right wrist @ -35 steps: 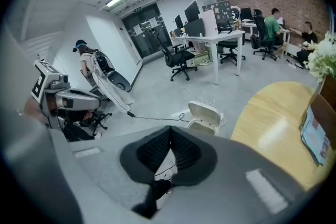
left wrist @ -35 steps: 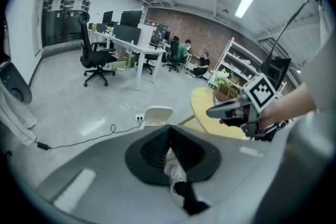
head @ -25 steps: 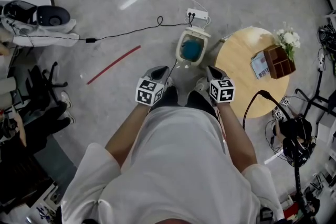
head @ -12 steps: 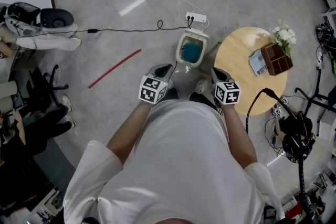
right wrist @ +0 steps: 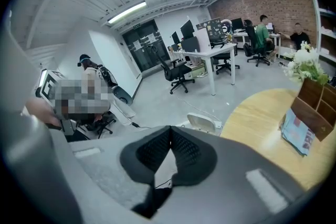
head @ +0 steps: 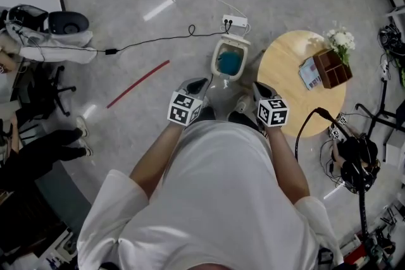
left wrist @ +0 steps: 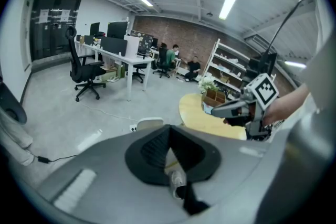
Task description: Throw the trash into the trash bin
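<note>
On my feed the grey floor (head: pixel 126 22) looks polished and glossy under the lights. The round table (head: pixel 285 73) is smooth pale wood, and the trash bin (head: pixel 235 42) is matt white plastic.

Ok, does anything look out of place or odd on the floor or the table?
A red strip lies loose and slanted on the floor left of the bin. A black cable trails across the floor to a power strip beyond the bin, a possible trip hazard. The table looks tidy.
</note>
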`<state>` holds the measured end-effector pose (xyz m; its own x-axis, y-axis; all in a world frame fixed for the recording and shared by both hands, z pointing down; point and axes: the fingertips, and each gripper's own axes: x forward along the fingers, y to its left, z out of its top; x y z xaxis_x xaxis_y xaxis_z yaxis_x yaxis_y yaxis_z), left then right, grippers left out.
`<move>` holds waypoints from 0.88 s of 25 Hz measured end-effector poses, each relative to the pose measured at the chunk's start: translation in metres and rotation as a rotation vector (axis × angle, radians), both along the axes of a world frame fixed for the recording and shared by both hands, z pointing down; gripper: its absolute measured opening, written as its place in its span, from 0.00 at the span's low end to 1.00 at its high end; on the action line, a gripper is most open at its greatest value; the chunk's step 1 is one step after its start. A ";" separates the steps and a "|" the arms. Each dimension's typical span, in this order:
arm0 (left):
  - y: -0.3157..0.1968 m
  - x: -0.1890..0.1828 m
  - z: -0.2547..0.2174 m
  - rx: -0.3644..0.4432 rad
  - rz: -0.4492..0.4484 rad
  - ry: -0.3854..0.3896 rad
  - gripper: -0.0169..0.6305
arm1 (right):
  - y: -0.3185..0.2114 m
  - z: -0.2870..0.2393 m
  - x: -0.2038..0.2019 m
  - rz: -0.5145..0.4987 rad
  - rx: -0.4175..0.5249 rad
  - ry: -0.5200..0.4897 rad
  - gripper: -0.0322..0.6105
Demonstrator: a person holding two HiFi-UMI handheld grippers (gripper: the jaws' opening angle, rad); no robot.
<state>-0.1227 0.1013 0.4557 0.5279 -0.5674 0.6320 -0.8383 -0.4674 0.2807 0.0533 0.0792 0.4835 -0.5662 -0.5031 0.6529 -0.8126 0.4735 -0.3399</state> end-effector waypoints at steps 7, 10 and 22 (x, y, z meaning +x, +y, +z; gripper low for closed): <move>-0.004 0.007 -0.002 -0.001 -0.010 0.019 0.03 | 0.002 0.001 0.008 0.013 -0.001 -0.001 0.05; -0.005 0.010 -0.002 -0.005 -0.019 0.021 0.03 | 0.003 0.002 0.013 0.019 -0.004 -0.006 0.05; -0.001 0.030 0.004 -0.035 0.019 -0.002 0.03 | 0.011 0.010 0.034 0.046 -0.047 -0.022 0.05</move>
<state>-0.0923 0.1008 0.4594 0.5374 -0.5347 0.6522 -0.8297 -0.4735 0.2955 0.0872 0.0900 0.4930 -0.5577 -0.4980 0.6640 -0.8252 0.4190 -0.3788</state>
